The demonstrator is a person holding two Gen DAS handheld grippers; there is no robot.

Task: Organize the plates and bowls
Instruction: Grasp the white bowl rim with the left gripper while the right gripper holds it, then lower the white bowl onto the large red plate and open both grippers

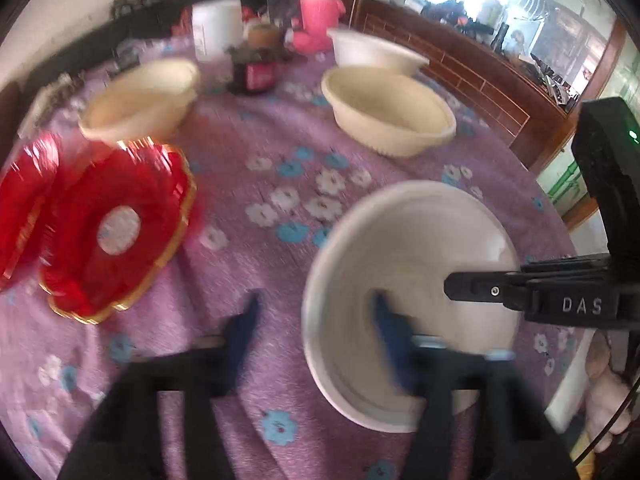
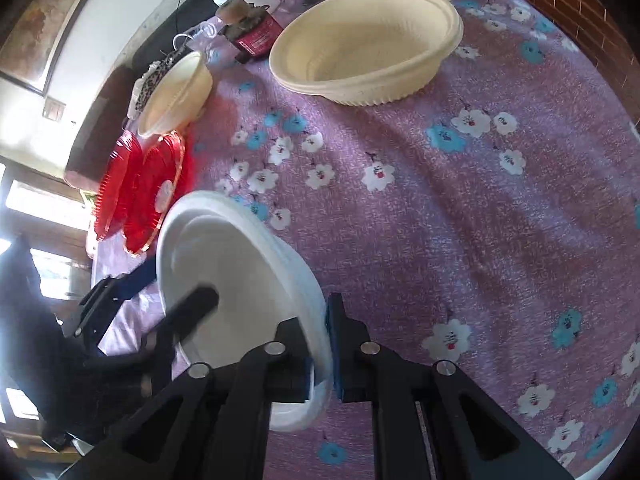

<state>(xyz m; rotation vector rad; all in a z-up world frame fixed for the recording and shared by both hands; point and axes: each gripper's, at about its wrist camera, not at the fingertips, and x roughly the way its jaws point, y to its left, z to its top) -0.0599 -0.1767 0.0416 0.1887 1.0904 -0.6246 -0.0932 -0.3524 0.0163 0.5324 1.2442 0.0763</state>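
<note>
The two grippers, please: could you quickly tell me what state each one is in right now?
Left gripper: open, one finger inside the white bowl, the other outside its rim, not clamped.
Right gripper: shut on the white bowl's rim.

Pink bottle (image 1: pixel 320 0), floral tablecloth (image 1: pixel 280 152)

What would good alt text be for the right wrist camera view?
The right gripper clamps the rim of a white bowl above a purple floral tablecloth. The left gripper straddles the bowl's far rim; cream bowls and red plates sit beyond.
</note>
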